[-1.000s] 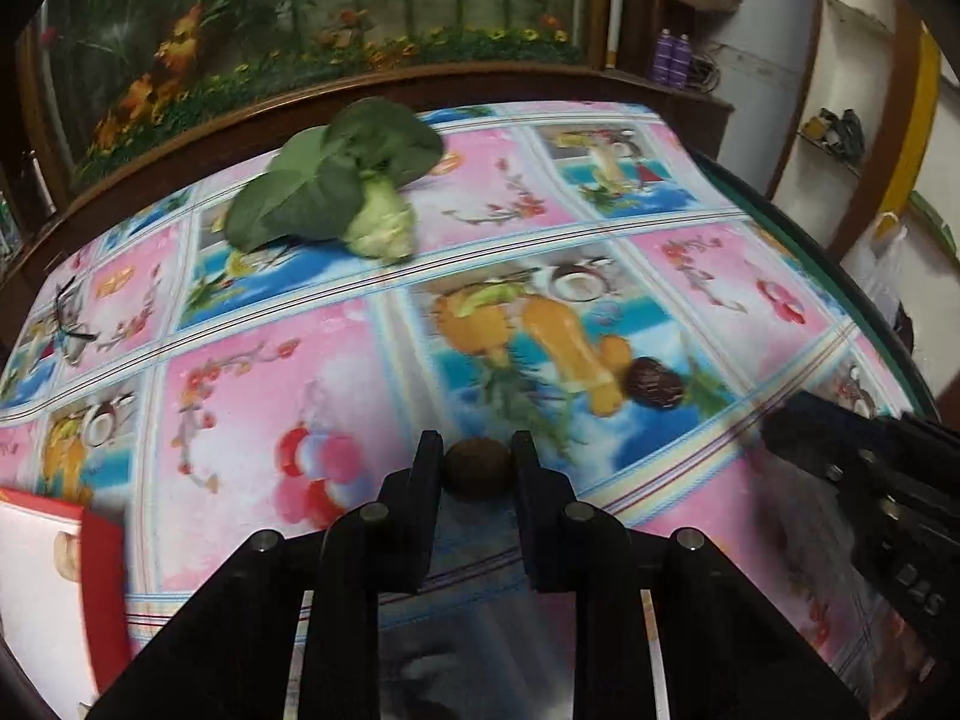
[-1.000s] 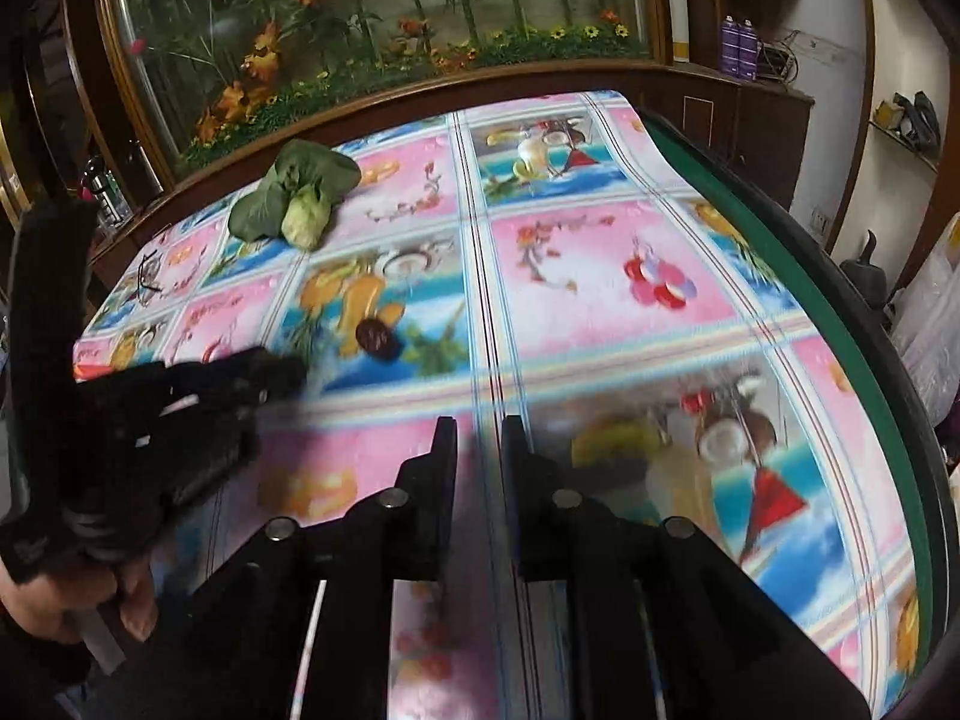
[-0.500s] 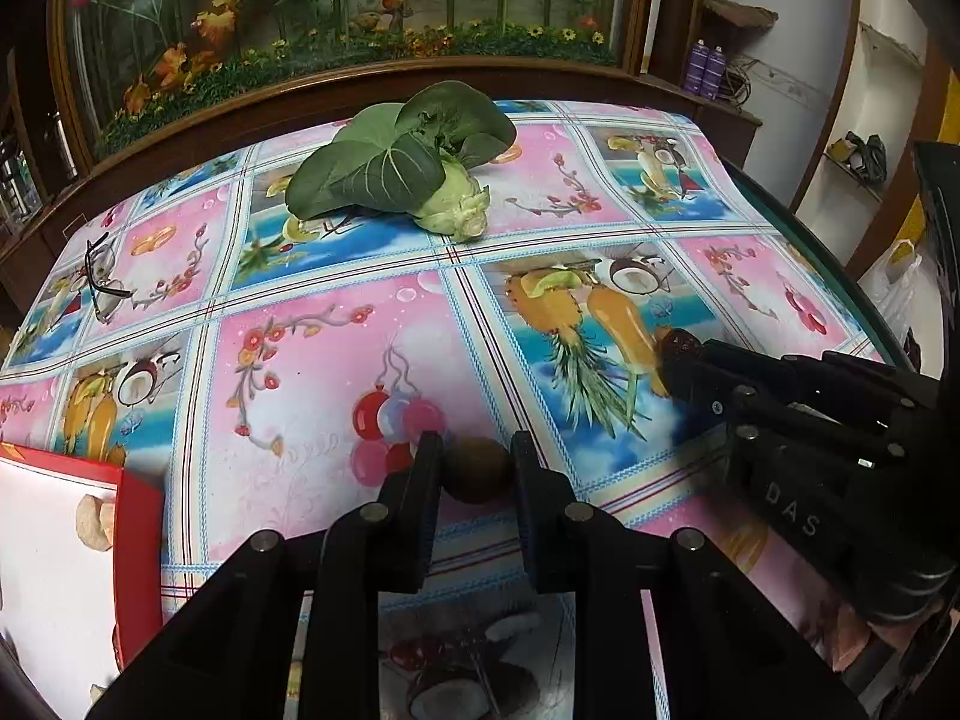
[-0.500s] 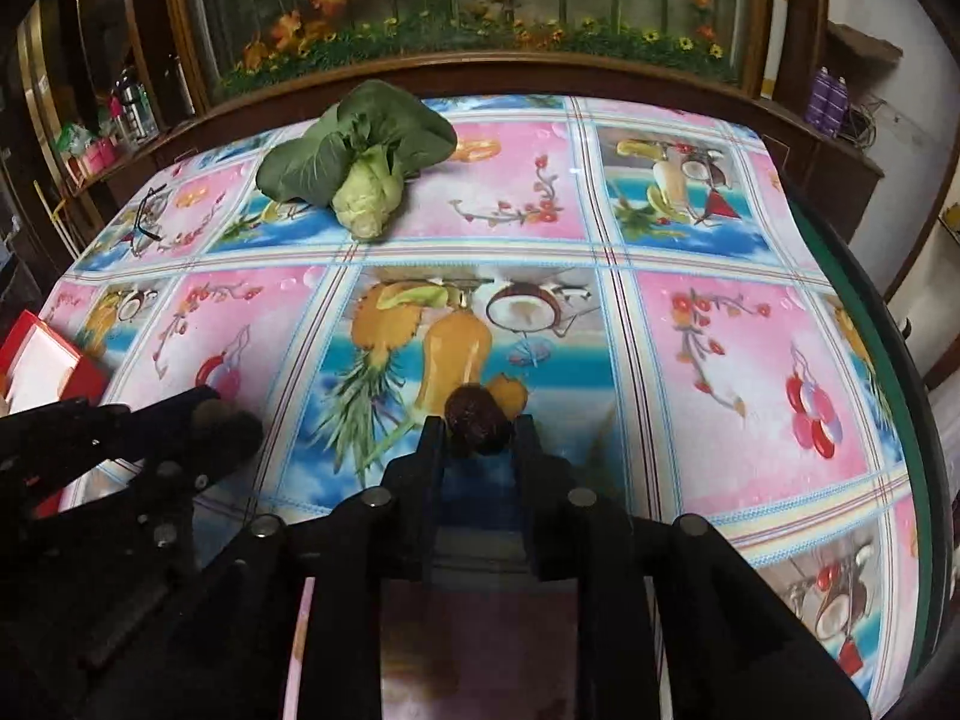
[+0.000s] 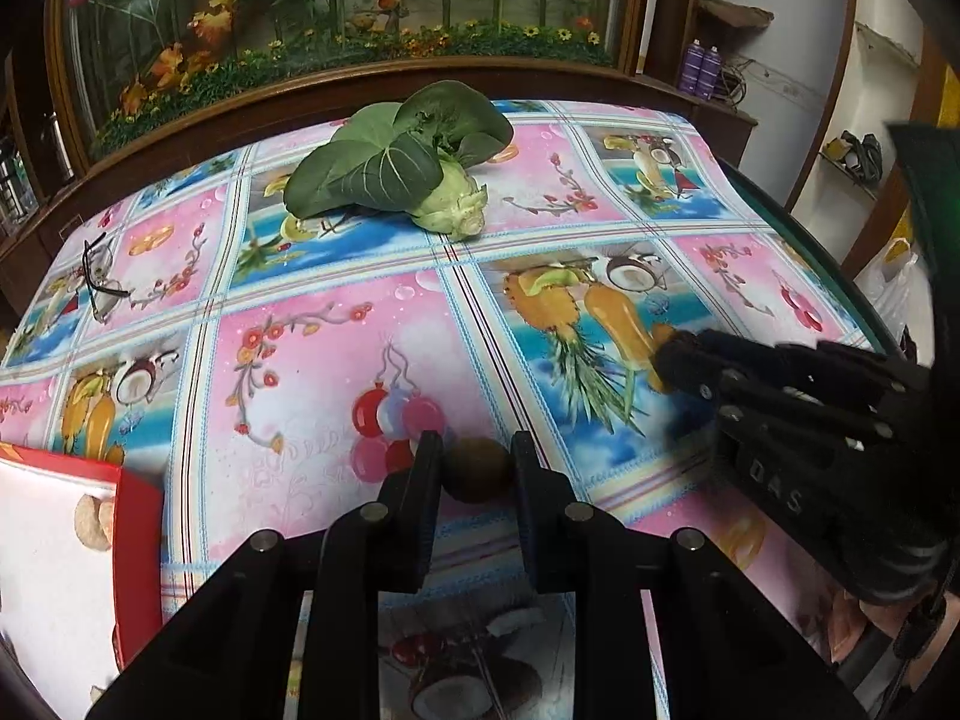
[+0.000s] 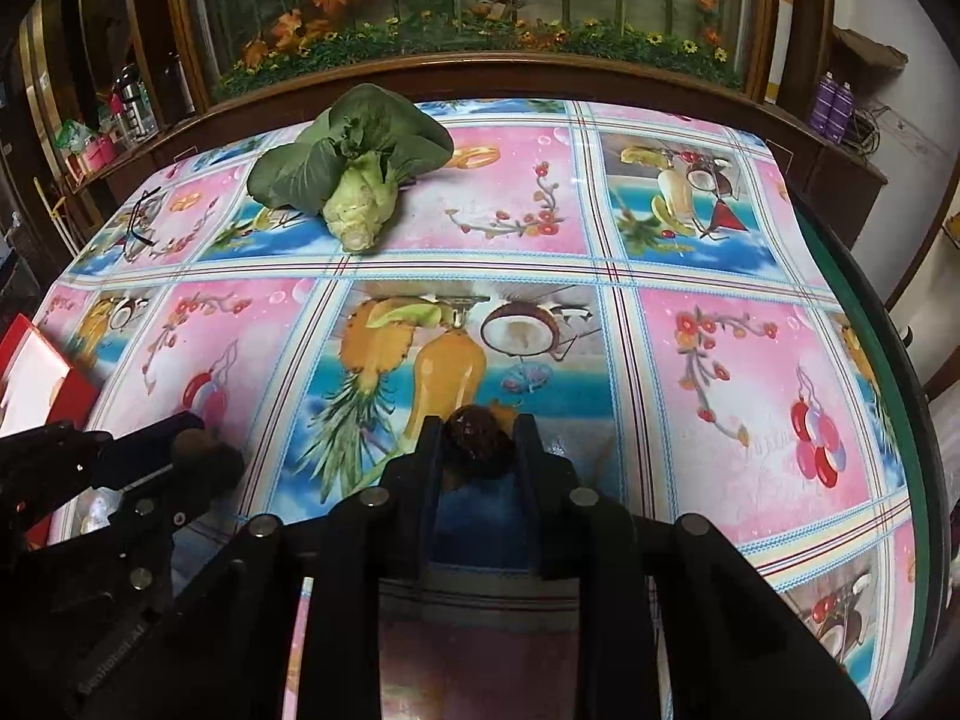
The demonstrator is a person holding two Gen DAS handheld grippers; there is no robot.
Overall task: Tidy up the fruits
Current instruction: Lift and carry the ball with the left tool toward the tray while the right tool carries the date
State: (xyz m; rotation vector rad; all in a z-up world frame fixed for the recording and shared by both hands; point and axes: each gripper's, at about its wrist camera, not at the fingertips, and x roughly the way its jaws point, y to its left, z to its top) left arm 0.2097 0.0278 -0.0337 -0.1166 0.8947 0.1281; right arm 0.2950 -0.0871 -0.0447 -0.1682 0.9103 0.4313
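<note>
A big glass-fronted display of artificial flowers and bamboo runs behind the table (image 6: 690, 252), which wears a glossy pink-and-blue cloth printed with fruit.

The left gripper (image 5: 477, 468) is pinched nearly closed on a small brown-green fruit (image 5: 477, 471), held clear at its fingertips. The right gripper (image 6: 479, 441) sits low over the printed pineapple panel with a dark, reddish-brown fruit (image 6: 477, 432) between its fingers; the gap is narrow, and I judge the pads are on it, though the fruit may still be resting on the cloth.

The risks, as I see them: both fruits are small and round, held only at the very tips, so a slight tilt or an off-centre squeeze could pop one out and send it rolling across the slick cloth toward the dark green edge on the right. The two tools are also near each other, and a careless swing could knock them together.

A leafy green vegetable (image 5: 408, 168) lies at the far side, a pair of glasses (image 5: 99, 282) at the far left, and a red-rimmed box (image 5: 138, 540) sits at the near left corner, probably where the fruit belongs.
</note>
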